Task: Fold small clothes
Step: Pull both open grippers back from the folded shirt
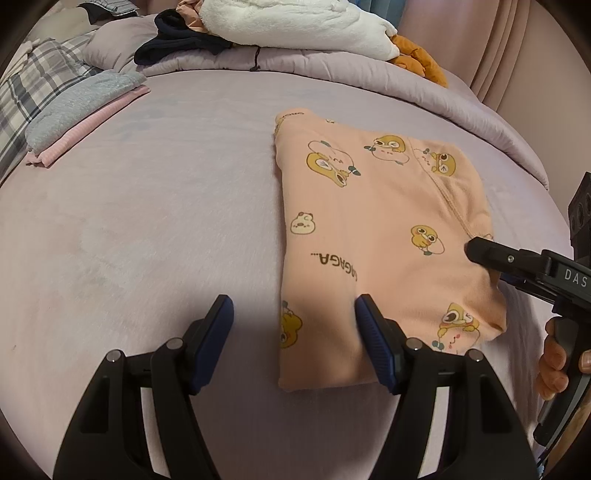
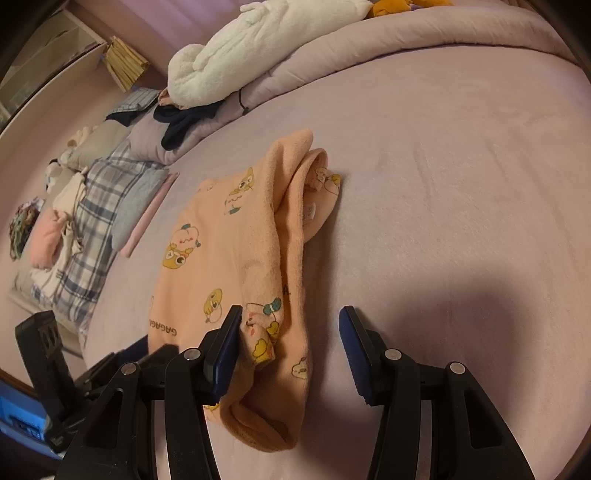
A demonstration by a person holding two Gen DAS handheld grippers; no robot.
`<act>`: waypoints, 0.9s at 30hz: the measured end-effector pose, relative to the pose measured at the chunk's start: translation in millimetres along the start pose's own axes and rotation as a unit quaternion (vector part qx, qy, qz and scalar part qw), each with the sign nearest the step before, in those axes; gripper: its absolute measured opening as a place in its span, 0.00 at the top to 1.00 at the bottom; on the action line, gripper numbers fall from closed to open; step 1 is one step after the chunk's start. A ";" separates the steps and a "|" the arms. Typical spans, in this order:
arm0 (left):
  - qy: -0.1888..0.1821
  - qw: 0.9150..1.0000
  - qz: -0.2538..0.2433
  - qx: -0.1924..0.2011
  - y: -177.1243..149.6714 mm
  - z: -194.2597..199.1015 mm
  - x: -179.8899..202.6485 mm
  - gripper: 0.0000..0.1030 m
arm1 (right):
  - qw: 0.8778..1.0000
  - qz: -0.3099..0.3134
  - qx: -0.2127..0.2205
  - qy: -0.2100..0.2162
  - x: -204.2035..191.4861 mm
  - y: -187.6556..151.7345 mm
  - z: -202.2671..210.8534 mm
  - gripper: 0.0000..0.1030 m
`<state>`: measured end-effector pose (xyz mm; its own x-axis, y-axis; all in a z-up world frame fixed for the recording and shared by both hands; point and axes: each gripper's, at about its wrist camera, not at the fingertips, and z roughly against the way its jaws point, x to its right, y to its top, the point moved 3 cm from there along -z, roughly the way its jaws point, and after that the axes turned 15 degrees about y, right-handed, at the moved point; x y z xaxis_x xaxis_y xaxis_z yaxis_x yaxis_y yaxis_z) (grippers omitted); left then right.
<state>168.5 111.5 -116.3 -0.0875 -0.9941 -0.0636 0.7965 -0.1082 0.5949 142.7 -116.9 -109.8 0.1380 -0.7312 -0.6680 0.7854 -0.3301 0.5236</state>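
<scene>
Peach garment (image 1: 376,229) lies folded on the bed (image 1: 147,221), both grippers' fingers (image 1: 373,343) apparently released around its edges.

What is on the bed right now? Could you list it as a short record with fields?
surface: bed, pale lilac cover
main item: peach garment, cartoon print, folded flat
left hand-held gripper: open, over the garment's near edge
right hand-held gripper: open, garment's edge between its fingers
folded stack: far left, grey on pink
pile at back: white fleece, dark cloth
</scene>
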 end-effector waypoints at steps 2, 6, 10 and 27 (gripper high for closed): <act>0.001 1.000 0.001 0.000 -0.9 1.1 -0.3 0.33 | 1.000 -0.001 0.000 0.000 0.3 0.1 0.4 0.49; 0.008 1.000 0.002 0.001 -3.0 4.4 -1.8 0.28 | 1.000 0.000 0.001 -0.005 0.2 -3.8 4.1 0.49; 0.010 1.000 0.003 0.001 -5.5 7.9 -3.4 0.27 | 1.000 0.001 0.000 -0.010 -1.3 -7.8 8.5 0.49; 0.016 1.000 0.011 0.012 -19.8 37.1 -10.2 0.26 | 0.999 0.027 -0.001 -0.023 -24.0 -25.9 28.2 0.49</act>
<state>131.4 123.9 -97.8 -0.0509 -0.9958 -0.0764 0.7837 -0.0872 0.6150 102.0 -107.6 -92.4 0.1513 -0.7749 -0.6137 0.7792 -0.2885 0.5564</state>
